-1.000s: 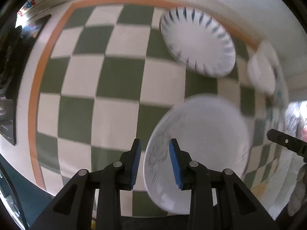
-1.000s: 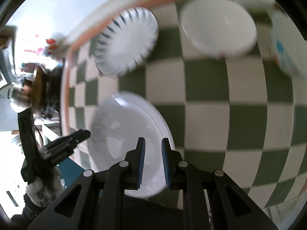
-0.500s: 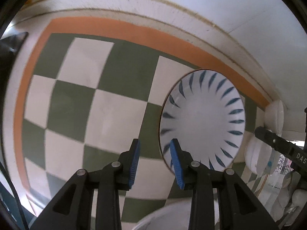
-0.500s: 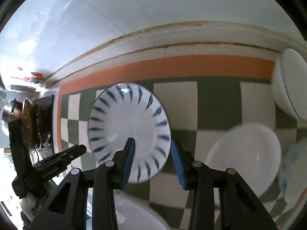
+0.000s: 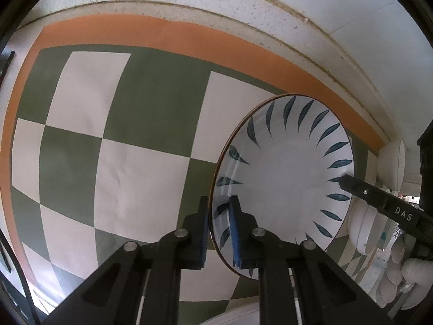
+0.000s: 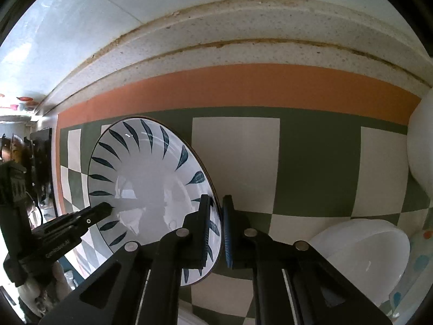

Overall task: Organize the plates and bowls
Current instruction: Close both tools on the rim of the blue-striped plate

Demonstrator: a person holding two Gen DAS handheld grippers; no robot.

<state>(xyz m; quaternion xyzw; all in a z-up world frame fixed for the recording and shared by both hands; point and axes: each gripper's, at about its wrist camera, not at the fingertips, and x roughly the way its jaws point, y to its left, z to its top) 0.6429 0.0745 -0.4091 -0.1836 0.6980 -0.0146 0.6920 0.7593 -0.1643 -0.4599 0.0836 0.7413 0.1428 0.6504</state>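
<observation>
Both tongs are clamped on the round white ceramic plate with blue leaf strokes (image 5: 284, 178): left tongs (image 5: 218, 227) pinch its left rim, right tongs (image 6: 216, 230) its opposite rim, the plate level between them over the green-and-cream checkered surface (image 5: 113, 168).

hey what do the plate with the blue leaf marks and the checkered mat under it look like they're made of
The round white plate with blue leaf strokes looks like glazed ceramic: glossy, with bright window reflections and a thin brown rim. The green and cream checkered mat with an orange border looks like matte printed vinyl or paper, flat with a faint crease; which one is unclear.
</observation>
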